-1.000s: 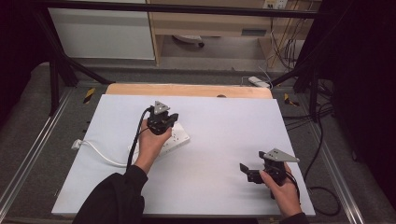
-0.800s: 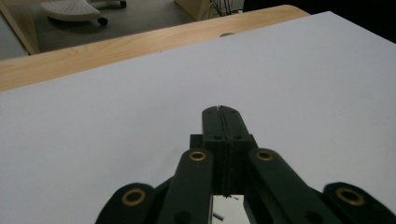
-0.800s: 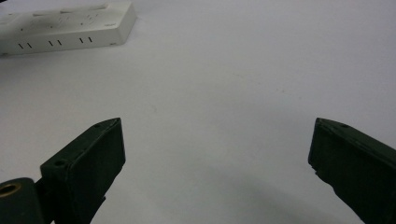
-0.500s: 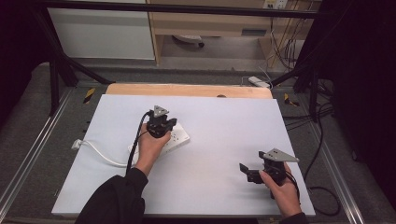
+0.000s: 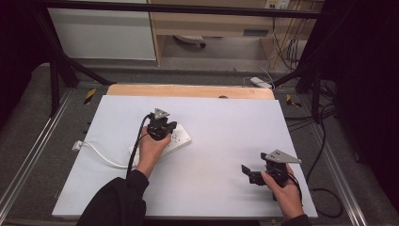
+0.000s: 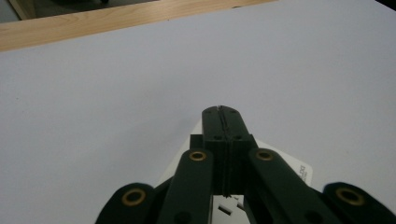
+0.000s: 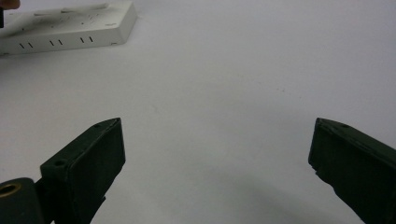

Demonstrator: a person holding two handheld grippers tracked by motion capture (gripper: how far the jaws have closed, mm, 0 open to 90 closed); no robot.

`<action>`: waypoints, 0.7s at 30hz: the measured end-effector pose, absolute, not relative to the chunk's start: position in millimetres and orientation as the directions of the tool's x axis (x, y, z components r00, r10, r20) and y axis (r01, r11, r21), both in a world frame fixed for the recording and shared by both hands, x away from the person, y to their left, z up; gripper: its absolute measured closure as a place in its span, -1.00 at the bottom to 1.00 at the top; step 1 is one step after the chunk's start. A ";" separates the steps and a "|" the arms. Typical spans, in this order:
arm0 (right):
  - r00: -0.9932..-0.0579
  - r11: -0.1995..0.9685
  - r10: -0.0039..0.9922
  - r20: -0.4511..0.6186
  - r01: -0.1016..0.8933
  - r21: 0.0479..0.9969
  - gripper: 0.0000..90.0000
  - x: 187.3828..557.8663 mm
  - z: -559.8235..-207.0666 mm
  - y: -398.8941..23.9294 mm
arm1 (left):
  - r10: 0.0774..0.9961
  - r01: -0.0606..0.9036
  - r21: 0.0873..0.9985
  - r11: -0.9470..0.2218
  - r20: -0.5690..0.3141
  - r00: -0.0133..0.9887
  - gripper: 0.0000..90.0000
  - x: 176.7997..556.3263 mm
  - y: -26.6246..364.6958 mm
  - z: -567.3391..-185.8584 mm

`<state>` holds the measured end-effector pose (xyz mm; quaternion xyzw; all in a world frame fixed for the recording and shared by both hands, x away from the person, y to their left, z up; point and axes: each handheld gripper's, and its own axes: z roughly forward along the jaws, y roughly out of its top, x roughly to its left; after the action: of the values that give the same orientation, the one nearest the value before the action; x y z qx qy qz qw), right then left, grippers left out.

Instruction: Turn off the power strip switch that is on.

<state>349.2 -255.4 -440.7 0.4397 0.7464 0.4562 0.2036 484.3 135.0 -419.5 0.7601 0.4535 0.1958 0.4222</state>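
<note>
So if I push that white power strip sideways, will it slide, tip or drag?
The power strip is a flat, low, rigid-looking block, so it should probably slide rather than tip or roll. Its white cord lies loose and curved across the table, so it will likely flop and trail, perhaps tugging slightly. The smooth tabletop suggests little grip.

We count one white power strip [image 5: 175, 139] with one white cord [image 5: 101, 154] on the one white table [image 5: 226, 127], two black grippers, the left gripper [image 5: 162, 132] and the right gripper [image 5: 249, 173], and two hands.
</note>
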 end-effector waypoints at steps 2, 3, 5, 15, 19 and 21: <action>-0.531 0.197 0.842 0.098 0.471 0.860 -0.91 349.2 -440.8 -255.2 | 0.856 0.527 0.818 -0.231 -0.087 0.509 1.00 484.3 135.4 -420.3; -0.531 0.197 0.841 0.099 0.471 0.860 -0.91 349.2 -440.8 -255.2 | 0.857 0.528 0.818 -0.229 -0.088 0.507 1.00 484.2 135.5 -420.5; -0.531 0.196 0.842 0.099 0.471 0.860 -0.91 349.2 -440.7 -255.3 | 0.859 0.532 0.816 -0.226 -0.090 0.504 1.00 484.2 135.5 -421.3; -0.531 0.197 0.841 0.099 0.472 0.860 -0.91 349.3 -440.6 -255.6 | 0.862 0.545 0.806 -0.230 -0.091 0.498 1.00 484.4 135.6 -424.1; -0.531 0.196 0.841 0.100 0.473 0.859 -0.91 349.2 -440.6 -255.6 | 0.862 0.548 0.804 -0.232 -0.091 0.499 1.00 484.5 134.7 -424.8; -0.532 0.196 0.841 0.099 0.471 0.860 -0.91 349.3 -440.6 -255.7 | 0.863 0.549 0.803 -0.232 -0.091 0.497 1.00 484.7 134.3 -425.4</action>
<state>349.3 -255.7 -440.6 0.4394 0.7465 0.4568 0.2025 484.7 134.3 -425.4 0.7615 0.4636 0.1908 0.4109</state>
